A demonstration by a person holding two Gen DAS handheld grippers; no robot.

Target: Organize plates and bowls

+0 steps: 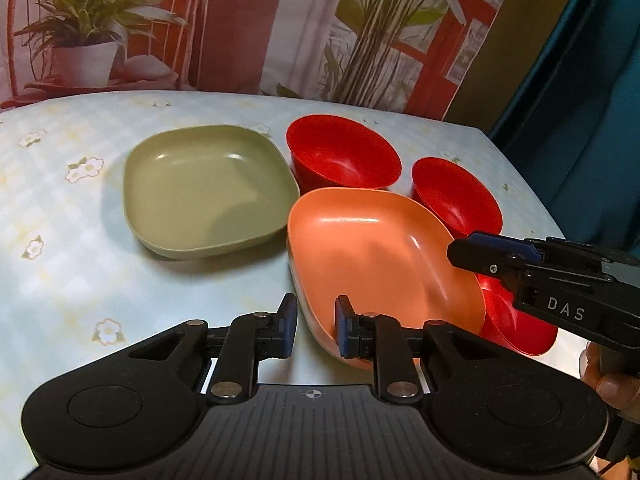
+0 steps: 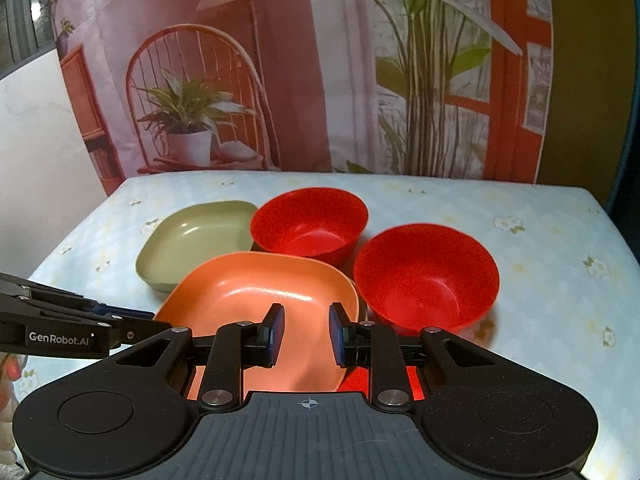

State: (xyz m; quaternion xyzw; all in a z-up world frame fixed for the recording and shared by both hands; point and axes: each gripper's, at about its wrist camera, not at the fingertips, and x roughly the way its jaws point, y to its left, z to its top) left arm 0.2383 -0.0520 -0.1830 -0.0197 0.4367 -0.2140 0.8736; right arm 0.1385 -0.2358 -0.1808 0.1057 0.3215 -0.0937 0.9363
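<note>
An orange square plate (image 1: 372,256) (image 2: 256,300) lies near the table's front, tilted, its right side resting on a red bowl (image 1: 516,328). A green square plate (image 1: 204,192) (image 2: 192,240) lies to its left rear. Two more red bowls stand behind and right: one at the back (image 1: 344,156) (image 2: 310,224), one at the right (image 1: 456,196) (image 2: 426,276). My left gripper (image 1: 316,330) is open, its fingers straddling the orange plate's near left rim. My right gripper (image 2: 306,334) is open over the orange plate's near right edge and shows from the side in the left wrist view (image 1: 472,248).
The table has a pale blue flowered cloth (image 1: 60,240) (image 2: 560,280). A printed backdrop with plants and a chair hangs behind it (image 2: 320,80). A dark blue curtain (image 1: 580,120) hangs at the right, past the table edge.
</note>
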